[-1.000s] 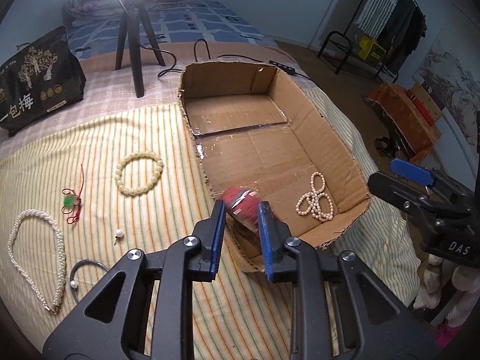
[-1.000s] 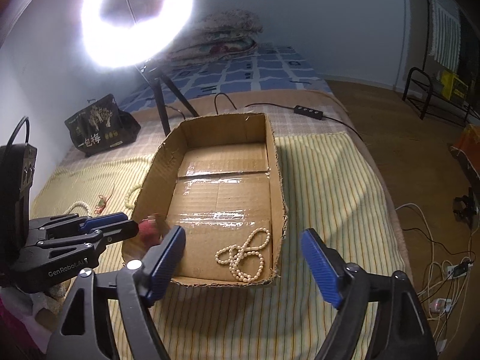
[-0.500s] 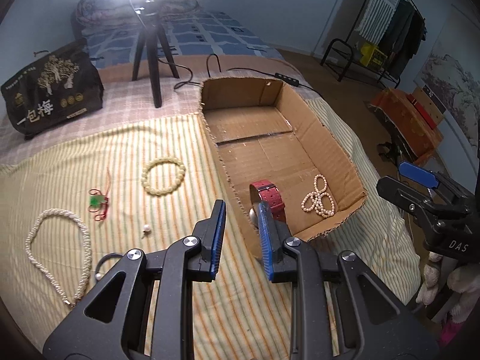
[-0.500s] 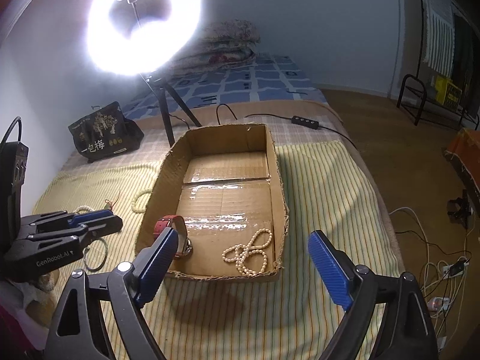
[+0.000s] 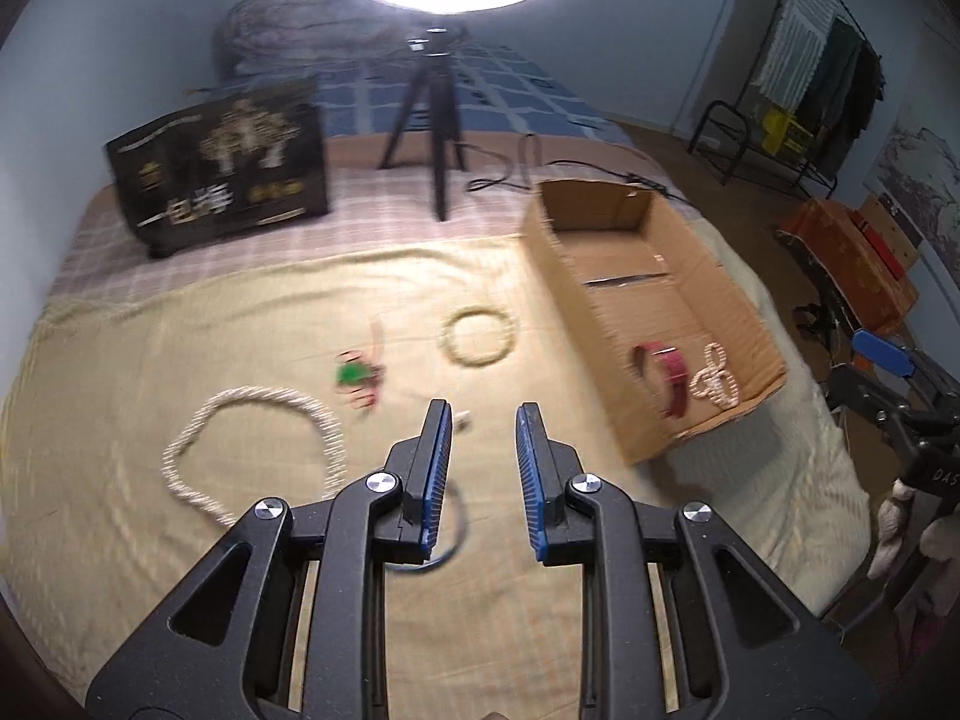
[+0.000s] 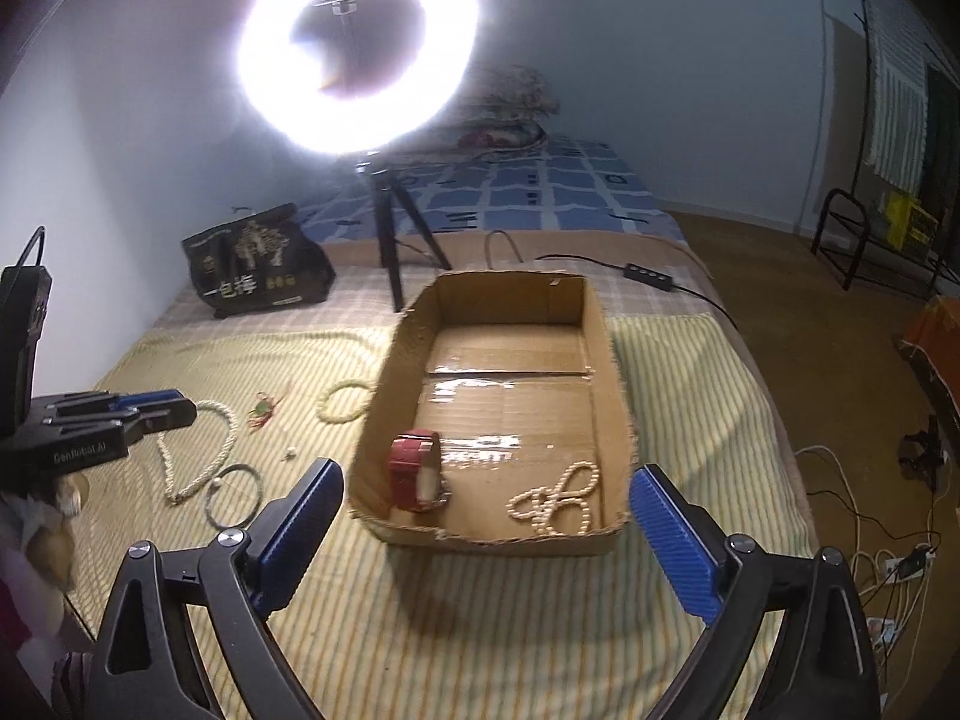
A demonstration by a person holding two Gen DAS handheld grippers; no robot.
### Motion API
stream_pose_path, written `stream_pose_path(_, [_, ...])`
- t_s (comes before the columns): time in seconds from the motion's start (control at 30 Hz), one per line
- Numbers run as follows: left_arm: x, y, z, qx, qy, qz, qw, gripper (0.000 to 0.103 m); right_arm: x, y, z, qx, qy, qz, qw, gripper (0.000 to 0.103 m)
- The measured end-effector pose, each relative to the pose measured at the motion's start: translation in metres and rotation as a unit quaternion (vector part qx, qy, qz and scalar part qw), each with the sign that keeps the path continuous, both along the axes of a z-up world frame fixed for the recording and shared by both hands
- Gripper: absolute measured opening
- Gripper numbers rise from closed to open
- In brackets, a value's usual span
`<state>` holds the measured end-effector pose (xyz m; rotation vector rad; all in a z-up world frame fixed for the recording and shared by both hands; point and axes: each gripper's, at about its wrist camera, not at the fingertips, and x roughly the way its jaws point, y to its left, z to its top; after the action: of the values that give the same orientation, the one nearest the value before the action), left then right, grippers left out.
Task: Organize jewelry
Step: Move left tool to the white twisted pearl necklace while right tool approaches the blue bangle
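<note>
- A home bedroom: a bed [image 6: 690, 360] under a striped cover, folded quilts [image 6: 510, 114] piled at its far end.
- A clothes rack [image 5: 822, 60] with hanging garments stands far right.
- Wooden floor [image 6: 810, 312], blue walls.

You see a lit ring light [image 6: 354, 54] on a black tripod [image 6: 393, 234], a dark printed bag [image 6: 258, 264] left of it, a power strip [image 6: 648, 277] and a clothes rack [image 5: 804, 78] far right.
</note>
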<state>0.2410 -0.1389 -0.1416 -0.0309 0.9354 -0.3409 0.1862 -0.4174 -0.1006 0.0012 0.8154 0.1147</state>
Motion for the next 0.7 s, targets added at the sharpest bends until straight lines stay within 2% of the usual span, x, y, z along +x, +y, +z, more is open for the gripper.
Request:
stream_pose_path(0.2, [-0.009, 0.056, -0.011, 0.02, 0.007, 0.038, 0.9991, 0.021, -0.007, 0.033, -0.002, -0.035, 0.005, 0.042, 0.998, 0.103])
stream_pose_path(0.4, [-0.013, 0.102, -0.026, 0.03, 0.022, 0.073, 0.9967, 0.023, -0.003, 0.071, -0.013, -0.063, 0.054, 0.078, 0.993, 0.103])
stream_pose_path(0.6, [-0.013, 0.136, -0.042, 0.011, 0.046, 0.102, 0.9936, 0.025, -0.001, 0.105, -0.02, -0.052, 0.07, 0.106, 0.991, 0.102])
stream_pose_path(0.7, [-0.008, 0.149, -0.051, -0.004, 0.065, 0.114, 0.9914, 0.025, 0.004, 0.12, -0.026, -0.044, 0.082, 0.118, 0.989, 0.097])
